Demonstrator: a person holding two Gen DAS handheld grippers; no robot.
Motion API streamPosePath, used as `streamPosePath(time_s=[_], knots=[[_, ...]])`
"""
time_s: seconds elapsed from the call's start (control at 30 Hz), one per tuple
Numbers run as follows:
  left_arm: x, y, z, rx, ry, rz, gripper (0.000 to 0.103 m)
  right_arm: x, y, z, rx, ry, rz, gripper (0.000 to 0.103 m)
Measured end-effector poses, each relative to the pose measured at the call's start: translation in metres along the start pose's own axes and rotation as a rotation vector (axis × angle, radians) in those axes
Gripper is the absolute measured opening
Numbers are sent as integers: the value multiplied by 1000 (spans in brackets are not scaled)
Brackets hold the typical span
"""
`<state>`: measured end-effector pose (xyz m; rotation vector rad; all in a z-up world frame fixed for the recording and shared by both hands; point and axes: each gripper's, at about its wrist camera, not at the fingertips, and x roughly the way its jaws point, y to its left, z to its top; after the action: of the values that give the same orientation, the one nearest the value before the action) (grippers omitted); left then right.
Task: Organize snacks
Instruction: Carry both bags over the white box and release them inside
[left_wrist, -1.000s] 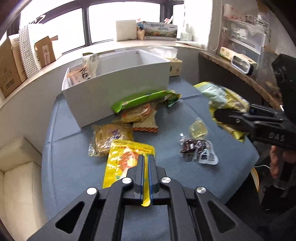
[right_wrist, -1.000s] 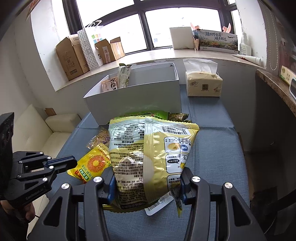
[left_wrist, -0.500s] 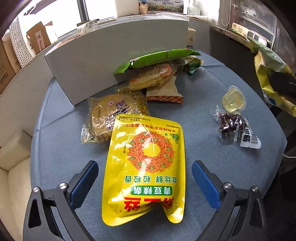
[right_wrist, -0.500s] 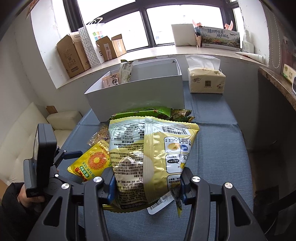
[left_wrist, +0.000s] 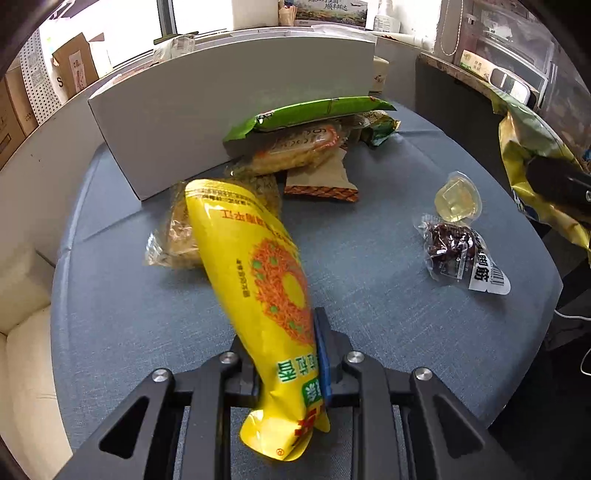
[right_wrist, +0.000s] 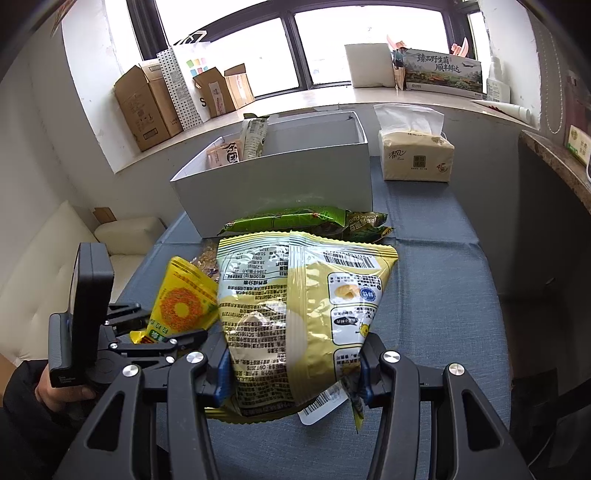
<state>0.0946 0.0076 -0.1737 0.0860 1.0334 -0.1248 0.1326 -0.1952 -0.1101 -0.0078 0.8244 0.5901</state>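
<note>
My left gripper is shut on the bright yellow snack bag near its bottom end, and the bag stands tilted up off the blue table. It also shows in the right wrist view. My right gripper is shut on a large pale yellow chip bag, held above the table. The white box stands at the back with two snack packs inside. A green pack, an orange pack and a brown pack lie in front of it.
A jelly cup and a clear pack of dark snacks lie on the right of the table. A tissue pack stands right of the box. Cardboard boxes line the window sill. A white sofa is left.
My left gripper opened wide over the yellow bag, then shut on its near end and lifted it so it stands tilted. My right gripper kept hold of the chip bag.
</note>
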Motion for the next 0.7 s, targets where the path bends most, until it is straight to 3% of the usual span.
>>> streamPosePath(time_s=[0.17, 0.4, 0.7], knots=[[-10, -2, -1, -5, -22, 2, 25, 0, 1, 0, -3, 0, 0, 55], [-66, -2, 6, 6, -117, -9, 25, -3, 1, 0, -1, -7, 3, 55], [-110, 22, 63, -52, -254, -6, 26, -19, 0, 35, -9, -90, 23, 55]])
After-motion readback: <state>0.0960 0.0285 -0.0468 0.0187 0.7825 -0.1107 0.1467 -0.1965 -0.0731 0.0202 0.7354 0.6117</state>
